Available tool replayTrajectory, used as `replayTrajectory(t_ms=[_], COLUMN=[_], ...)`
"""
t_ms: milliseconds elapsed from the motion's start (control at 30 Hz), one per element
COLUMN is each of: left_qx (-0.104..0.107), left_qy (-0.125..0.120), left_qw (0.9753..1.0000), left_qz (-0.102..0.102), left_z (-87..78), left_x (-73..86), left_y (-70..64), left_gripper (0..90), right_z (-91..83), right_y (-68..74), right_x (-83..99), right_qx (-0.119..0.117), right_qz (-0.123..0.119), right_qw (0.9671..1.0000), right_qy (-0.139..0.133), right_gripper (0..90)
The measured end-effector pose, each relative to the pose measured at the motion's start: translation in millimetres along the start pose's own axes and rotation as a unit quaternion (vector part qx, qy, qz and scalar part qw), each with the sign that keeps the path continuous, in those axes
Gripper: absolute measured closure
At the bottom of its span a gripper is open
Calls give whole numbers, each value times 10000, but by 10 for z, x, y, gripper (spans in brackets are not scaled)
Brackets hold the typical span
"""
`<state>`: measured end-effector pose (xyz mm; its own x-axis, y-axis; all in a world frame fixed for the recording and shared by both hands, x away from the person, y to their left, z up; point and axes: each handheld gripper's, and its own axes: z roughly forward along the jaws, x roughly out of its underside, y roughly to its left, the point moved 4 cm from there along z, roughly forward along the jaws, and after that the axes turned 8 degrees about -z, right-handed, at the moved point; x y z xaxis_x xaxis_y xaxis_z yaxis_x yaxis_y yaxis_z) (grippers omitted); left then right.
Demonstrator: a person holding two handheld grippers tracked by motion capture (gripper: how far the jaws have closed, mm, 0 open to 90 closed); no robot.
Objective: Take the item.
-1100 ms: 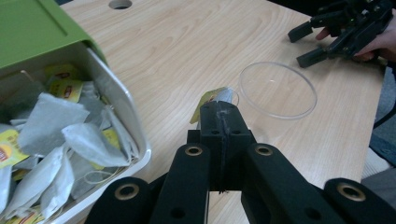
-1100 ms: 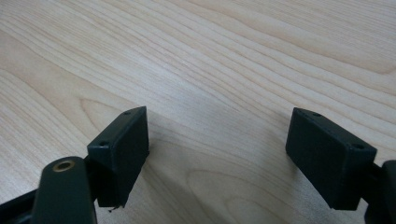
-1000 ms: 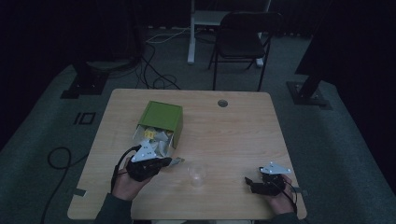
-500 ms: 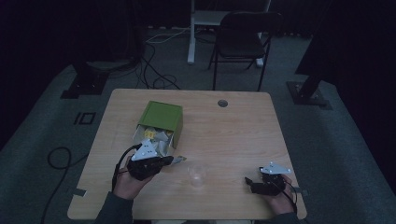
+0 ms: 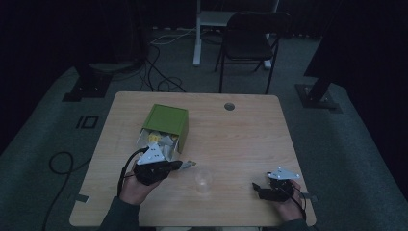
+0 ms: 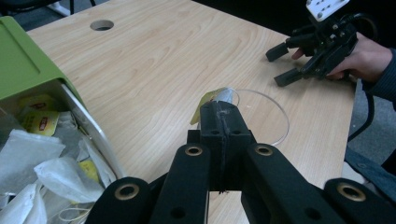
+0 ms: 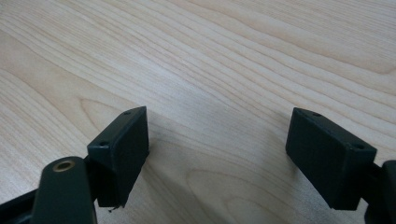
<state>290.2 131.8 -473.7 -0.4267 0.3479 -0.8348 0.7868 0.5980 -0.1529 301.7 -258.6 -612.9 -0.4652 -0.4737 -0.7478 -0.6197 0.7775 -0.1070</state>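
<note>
Left claw (image 6: 219, 109) pinching tea bag (image 6: 212, 99) over clear cup (image 5: 203, 179), likely to drop in; right claw (image 7: 217, 154) open, idle beside cup.

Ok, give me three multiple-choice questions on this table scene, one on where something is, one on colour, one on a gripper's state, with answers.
1. Where is the clear plastic cup?
A. inside the box
B. on the wooden table between the two grippers
C. on the chair

2. What colour is the tipped-over cardboard box of tea bags?
A. green
B. red
C. blue

3. How does the left gripper stand?
A. wide open
B. shut on nothing
C. shut on a yellow-tagged tea bag

Answers: 1 B, the high view shows it standing between them. 2 A, its top and sides are green. 3 C, the left gripper view shows the jaws together with the bag at their tips, over the cup.
</note>
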Motion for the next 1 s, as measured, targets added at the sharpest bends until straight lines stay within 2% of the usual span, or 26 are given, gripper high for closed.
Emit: replayTrajectory(t_ms=[500,833,1000], left_qx=[188,315,382], left_qy=[-21,94,135], left_qw=[9998,9992,9985], left_qz=[72,220,355], left_z=[71,199,268], left_x=[-51,-82,-123], left_y=[-92,-210,-291], left_gripper=[900,900,900], right_z=[0,0,0], right_y=[0,0,0], right_x=[0,0,0], right_qx=[0,1,2], right_qz=[-2,1,-4], right_qw=[10000,10000,10000], right_qy=[-2,-1,0], right_gripper=[211,211,211])
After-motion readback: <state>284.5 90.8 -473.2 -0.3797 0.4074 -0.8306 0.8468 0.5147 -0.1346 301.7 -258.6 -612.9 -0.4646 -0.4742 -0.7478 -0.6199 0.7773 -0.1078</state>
